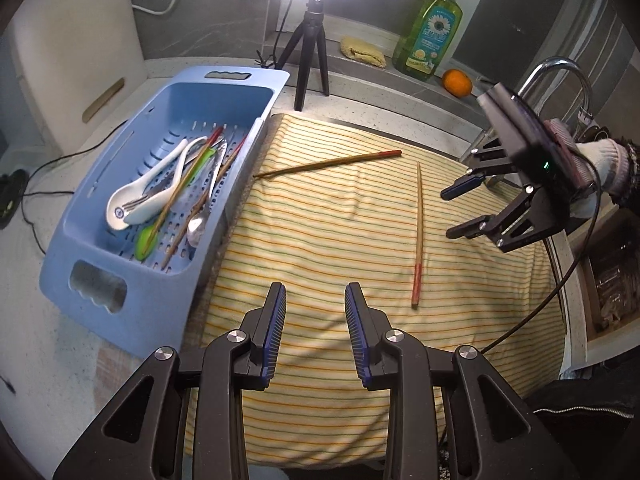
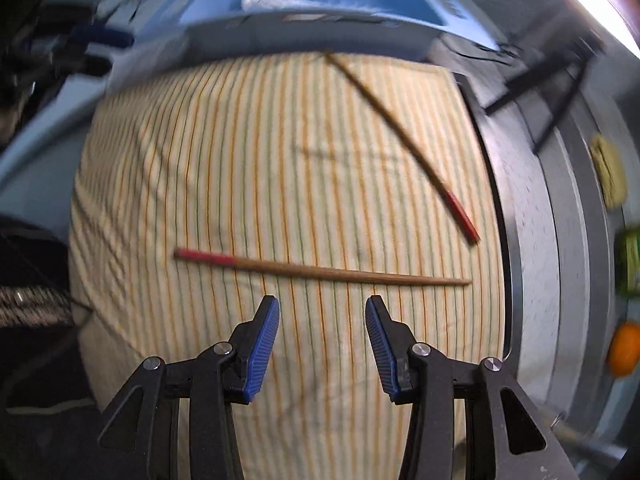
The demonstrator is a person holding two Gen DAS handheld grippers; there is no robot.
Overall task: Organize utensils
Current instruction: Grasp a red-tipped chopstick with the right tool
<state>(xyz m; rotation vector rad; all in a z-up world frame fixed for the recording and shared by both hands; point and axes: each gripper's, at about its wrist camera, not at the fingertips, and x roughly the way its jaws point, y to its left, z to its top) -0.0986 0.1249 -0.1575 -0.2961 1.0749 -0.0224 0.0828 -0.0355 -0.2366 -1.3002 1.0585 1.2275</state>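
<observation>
A blue perforated plastic basket (image 1: 160,216) on the bench already holds spoons and chopsticks; beside it a yellow striped cloth (image 1: 320,240) carries two thin wooden chopsticks with red ends, one (image 1: 418,236) nearer the right tool (image 1: 452,212), the other (image 1: 328,165) angled towards the basket. Both the right and left tool (image 1: 316,334) hang open and empty. The sticks look light, stiff and prone to roll; a mid-shaft pinch seems safest.

- A speckled pale tabletop (image 1: 360,90) carries everything.
- A striped yellow cloth (image 1: 320,240) is spread on it.
- A blue perforated basket (image 1: 132,280) stands just beside the cloth's left edge.
- A black tripod (image 1: 308,60), a green soap bottle (image 1: 428,36), a sponge (image 1: 362,53) and an orange (image 1: 457,83) sit along the back.
</observation>
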